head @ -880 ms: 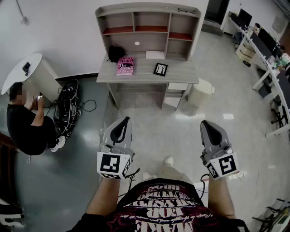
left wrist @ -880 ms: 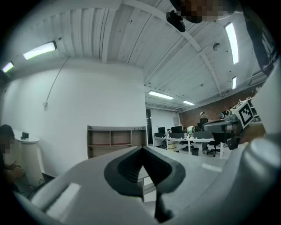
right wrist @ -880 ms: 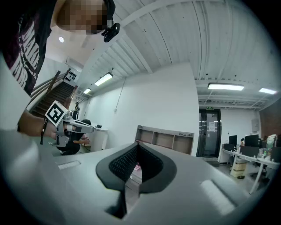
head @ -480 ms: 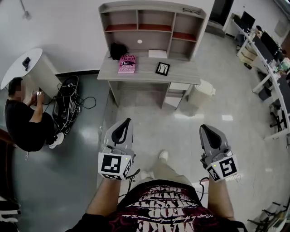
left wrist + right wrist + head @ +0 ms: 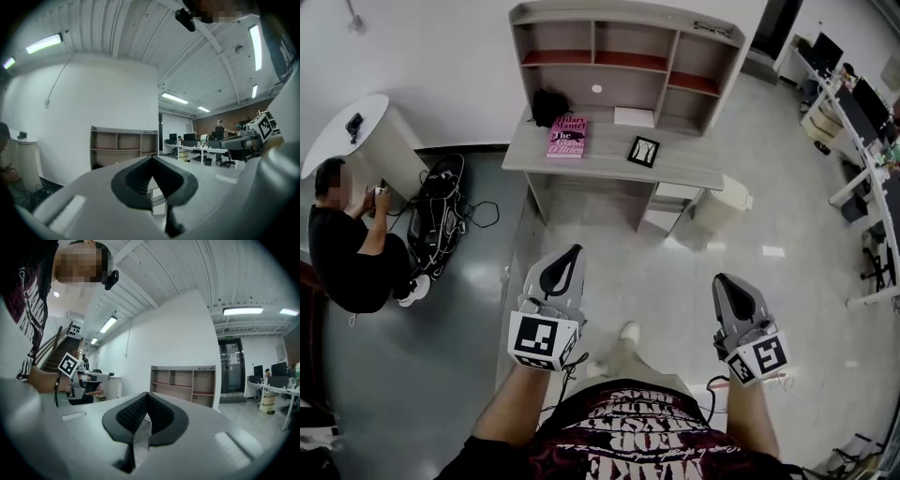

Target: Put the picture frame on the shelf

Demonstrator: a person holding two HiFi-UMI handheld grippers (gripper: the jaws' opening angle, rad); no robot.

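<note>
Picture frame: small black-edged rectangular picture frame [image 5: 643,151], lying on the grey wooden desk [image 5: 600,164], right of centre, below the shelf and untouched.
Shelf: grey open-fronted shelf unit with reddish boards [image 5: 628,15], standing at the back of the desk; its compartments look largely bare.
Neighbours: pink hardback book [image 5: 566,136] lies left of the frame, well apart; a black bag [image 5: 546,105] sits behind the book.
Left gripper [image 5: 572,251]: clenched, tips together, nothing between them; held low before my waist.
Right gripper [image 5: 724,279]: likewise clenched and empty, level with the left.
Change noted: over the last second the desk has drawn slightly nearer in the head view and my foot has stepped forward; both grippers stayed closed.
Finding: I judge this the approach only. Frame well out of reach; a gripper must open before any grasp.
</note>
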